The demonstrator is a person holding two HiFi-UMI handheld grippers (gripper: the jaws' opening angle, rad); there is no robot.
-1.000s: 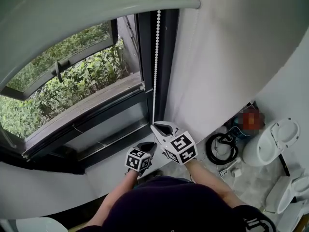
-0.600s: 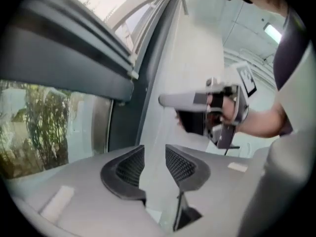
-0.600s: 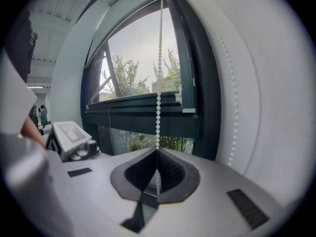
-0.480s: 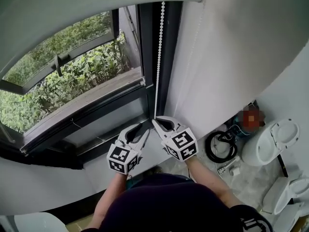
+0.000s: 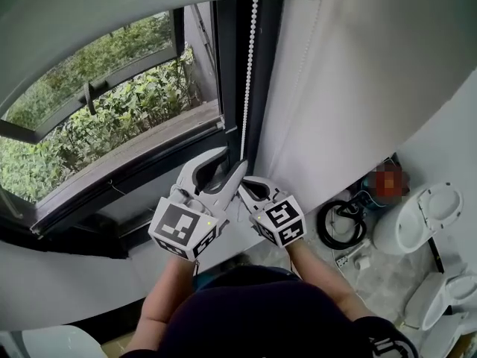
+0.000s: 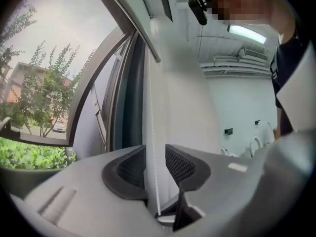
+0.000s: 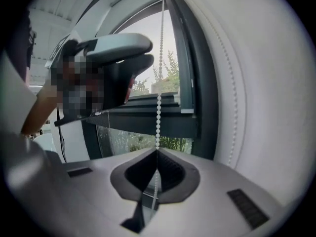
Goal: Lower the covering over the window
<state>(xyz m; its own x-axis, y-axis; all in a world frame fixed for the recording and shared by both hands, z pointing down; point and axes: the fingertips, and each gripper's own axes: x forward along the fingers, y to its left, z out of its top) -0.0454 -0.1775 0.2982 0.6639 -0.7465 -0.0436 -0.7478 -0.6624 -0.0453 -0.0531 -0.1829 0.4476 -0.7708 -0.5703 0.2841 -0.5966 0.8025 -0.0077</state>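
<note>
A white roller blind (image 5: 112, 6) hangs over the upper part of the window. Its white bead chain (image 5: 248, 73) drops beside the dark window frame (image 5: 229, 66). My right gripper (image 5: 240, 188) is shut on the chain low down; in the right gripper view the pads meet on the beads (image 7: 158, 113) at the right gripper (image 7: 157, 154). My left gripper (image 5: 232, 162) is just above it. Its jaws have just been opening and stand apart, with the chain (image 6: 150, 107) running loose between them at the left gripper (image 6: 155, 158). The left gripper (image 7: 118, 58) also shows in the right gripper view.
A white wall (image 5: 358, 73) stands right of the window, with a second chain strand (image 7: 232, 98) against it. A coiled black cable (image 5: 343, 228) and a white toilet (image 5: 417, 218) are on the floor at right. Green plants (image 5: 112, 118) lie outside.
The left gripper has risen from below the right gripper to just above it, and its jaws have gone from shut to open around the chain. The right gripper has stayed in place.
</note>
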